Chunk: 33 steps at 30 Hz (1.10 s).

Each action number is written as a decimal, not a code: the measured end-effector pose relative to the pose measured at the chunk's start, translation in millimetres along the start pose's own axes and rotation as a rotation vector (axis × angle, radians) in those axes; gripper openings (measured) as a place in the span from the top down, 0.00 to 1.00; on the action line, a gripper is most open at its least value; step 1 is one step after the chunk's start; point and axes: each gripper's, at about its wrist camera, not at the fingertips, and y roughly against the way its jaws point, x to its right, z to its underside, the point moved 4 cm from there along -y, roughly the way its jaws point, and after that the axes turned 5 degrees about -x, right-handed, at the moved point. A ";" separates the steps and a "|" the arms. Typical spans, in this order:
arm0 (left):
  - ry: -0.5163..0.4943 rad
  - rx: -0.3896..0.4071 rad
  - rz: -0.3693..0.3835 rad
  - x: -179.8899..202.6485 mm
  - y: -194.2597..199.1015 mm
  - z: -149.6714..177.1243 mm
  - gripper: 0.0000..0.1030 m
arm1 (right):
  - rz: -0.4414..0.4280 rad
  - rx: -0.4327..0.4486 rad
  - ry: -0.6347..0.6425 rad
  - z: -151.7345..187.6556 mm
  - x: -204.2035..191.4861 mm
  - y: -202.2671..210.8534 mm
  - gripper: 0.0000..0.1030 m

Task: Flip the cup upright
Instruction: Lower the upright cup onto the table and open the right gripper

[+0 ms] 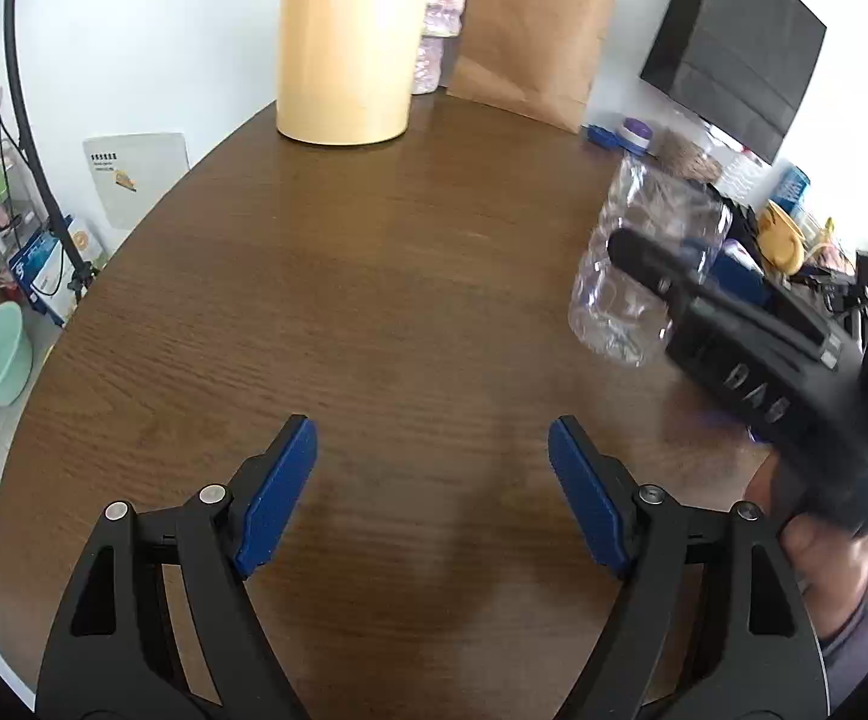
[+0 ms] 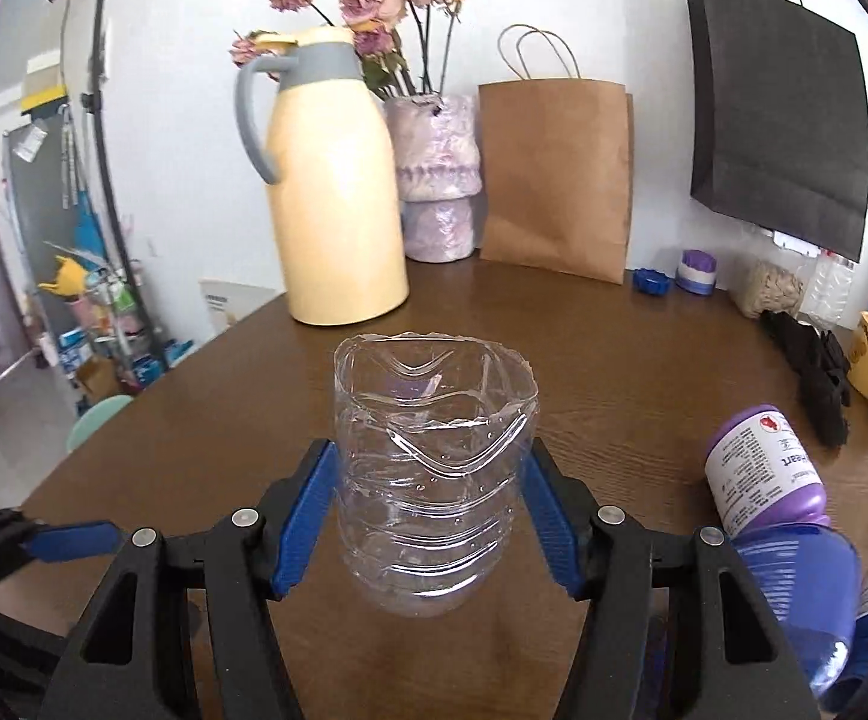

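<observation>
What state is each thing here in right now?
Clear plastic cup: open end up, held above the table.
Right hand-held gripper: shut on the cup.
Left hand-held gripper: open, holding nothing.
Yellow thermos jug: upright, lid on.
Purple-capped bottle: lying on its side.

Bright daylight, fisheye edges, slight blur
</observation>
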 end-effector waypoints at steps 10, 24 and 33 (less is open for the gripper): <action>-0.022 -0.002 -0.012 1.2 -5.4 -2.1 0.25 | 0.012 -0.075 0.001 14.7 -8.1 -11.2 0.34; -0.026 -0.003 -0.015 -1.3 5.5 7.6 0.17 | -0.029 -0.138 0.020 21.5 -9.5 -15.3 0.32; -0.036 0.018 -0.018 4.6 28.3 14.7 0.17 | -0.027 -0.118 -0.019 26.4 1.4 22.6 0.20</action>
